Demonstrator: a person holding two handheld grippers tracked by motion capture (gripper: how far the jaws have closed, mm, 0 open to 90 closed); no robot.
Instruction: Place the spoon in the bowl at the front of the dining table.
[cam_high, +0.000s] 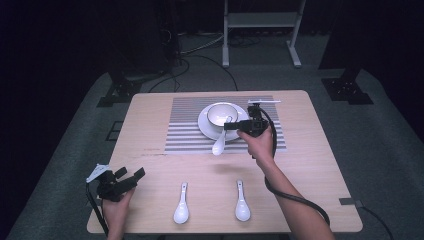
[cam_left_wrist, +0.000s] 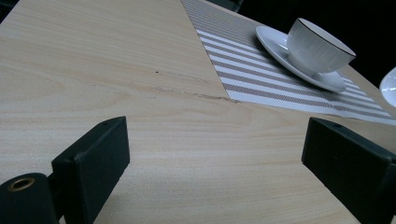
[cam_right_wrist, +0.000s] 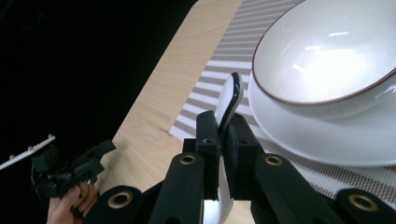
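Now spoon (cam_high: 220, 141) is held clamped in right claw (cam_high: 231, 126) beside bowl (cam_high: 222, 114), left claw (cam_high: 131, 176) idle & wide; next, prob. to be lowered into bowl.

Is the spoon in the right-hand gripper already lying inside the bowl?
No, the spoon hangs clamped in the right gripper, beside the bowl.

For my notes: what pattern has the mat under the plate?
Grey and white stripes on the mat; left gripper view shows it best.

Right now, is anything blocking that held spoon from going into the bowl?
Nothing visible does. The right gripper is shut on the spoon, which hangs beside the bowl on its saucer; the bowl looks empty.
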